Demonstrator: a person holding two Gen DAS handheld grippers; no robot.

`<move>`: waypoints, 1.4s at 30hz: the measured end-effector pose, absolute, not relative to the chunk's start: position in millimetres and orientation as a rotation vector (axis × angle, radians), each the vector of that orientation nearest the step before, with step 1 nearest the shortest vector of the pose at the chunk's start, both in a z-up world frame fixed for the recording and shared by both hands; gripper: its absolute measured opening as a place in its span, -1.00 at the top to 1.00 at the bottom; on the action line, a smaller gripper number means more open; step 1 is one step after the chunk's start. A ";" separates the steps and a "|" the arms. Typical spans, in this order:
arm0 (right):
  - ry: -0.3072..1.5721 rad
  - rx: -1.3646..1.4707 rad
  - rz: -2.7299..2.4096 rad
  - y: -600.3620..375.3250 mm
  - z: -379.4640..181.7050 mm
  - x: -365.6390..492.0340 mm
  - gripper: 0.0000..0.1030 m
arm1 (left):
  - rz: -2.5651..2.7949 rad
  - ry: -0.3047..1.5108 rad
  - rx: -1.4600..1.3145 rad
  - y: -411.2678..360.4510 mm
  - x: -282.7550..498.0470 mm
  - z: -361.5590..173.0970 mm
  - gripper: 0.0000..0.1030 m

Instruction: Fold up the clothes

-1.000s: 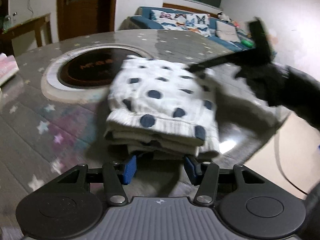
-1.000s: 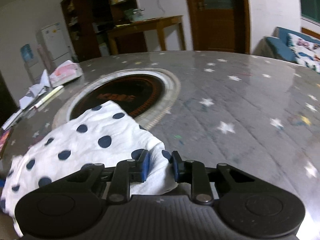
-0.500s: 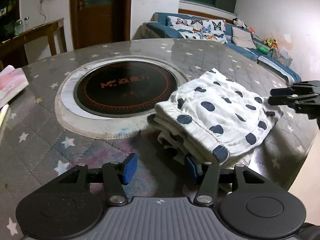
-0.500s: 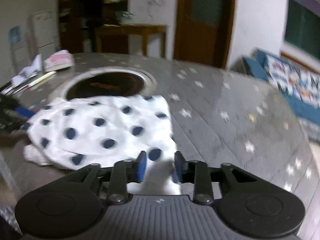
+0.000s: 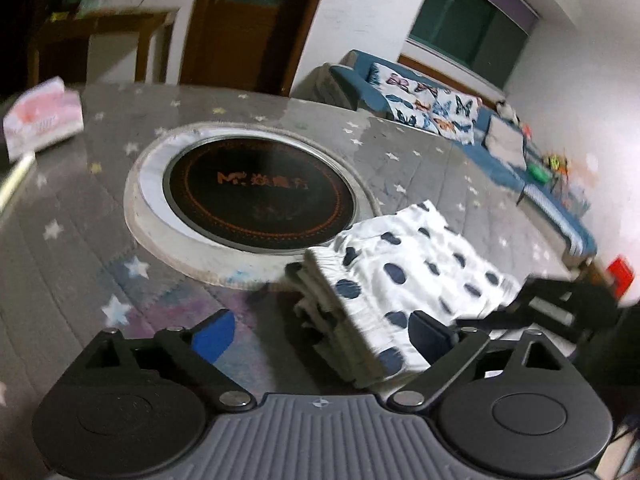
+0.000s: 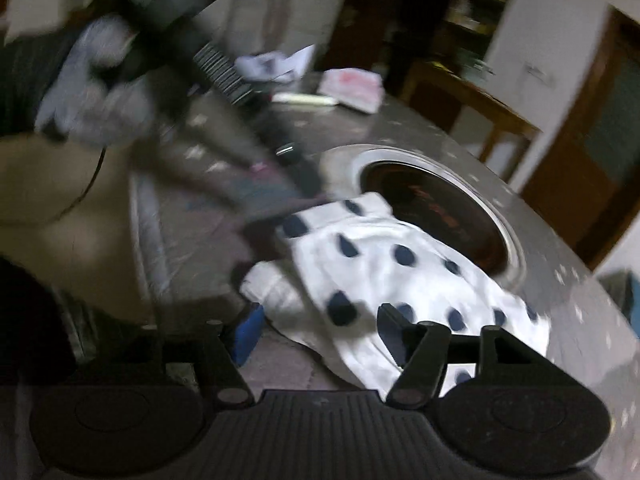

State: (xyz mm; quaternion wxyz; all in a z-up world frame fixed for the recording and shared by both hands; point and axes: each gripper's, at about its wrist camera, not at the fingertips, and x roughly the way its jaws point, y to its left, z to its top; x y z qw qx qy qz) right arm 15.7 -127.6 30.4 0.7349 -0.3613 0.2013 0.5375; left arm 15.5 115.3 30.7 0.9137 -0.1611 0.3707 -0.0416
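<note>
- surface (image 5: 72,248): round, grey quilted cover with star print, glossy sheet on top.
- cooktop (image 5: 260,196): round black plate with a pale ring around it, set in the middle of the surface. Orange print on it reads "M" plus a few characters too blurred to read.
- folded garment (image 5: 404,276): white with navy dots, stacked in several layers, lying flat on the surface near its edge, just beside the cooktop ring. Ribbed hem faces the left camera. No label visible.
- left tongs (image 5: 320,332): spread wide, blue pads apart, nothing pinched. The garment's near corner sits between the fingers; I can't tell whether they touch it.
- right tongs (image 6: 320,320): spread wide, nothing pinched, garment edge directly ahead between the fingers. View heavily motion-blurred. In the left view they show as a dark shape at the garment's far corner.
- tissue pack (image 5: 44,120): pink and white, at the far edge of the surface; its print is unreadable.
</note>
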 end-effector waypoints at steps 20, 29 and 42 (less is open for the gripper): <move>0.375 -0.646 1.145 -117.3 44.4 18.3 0.60 | -0.027 0.815 -0.853 108.7 24.9 8.1 -0.94; 0.393 -0.548 1.126 -127.6 53.7 28.7 0.62 | -0.034 0.841 -1.086 105.9 28.5 -18.2 -0.91; 0.458 -0.461 1.156 -145.5 47.7 33.0 0.50 | -0.028 0.819 -1.113 115.4 51.6 -33.9 0.35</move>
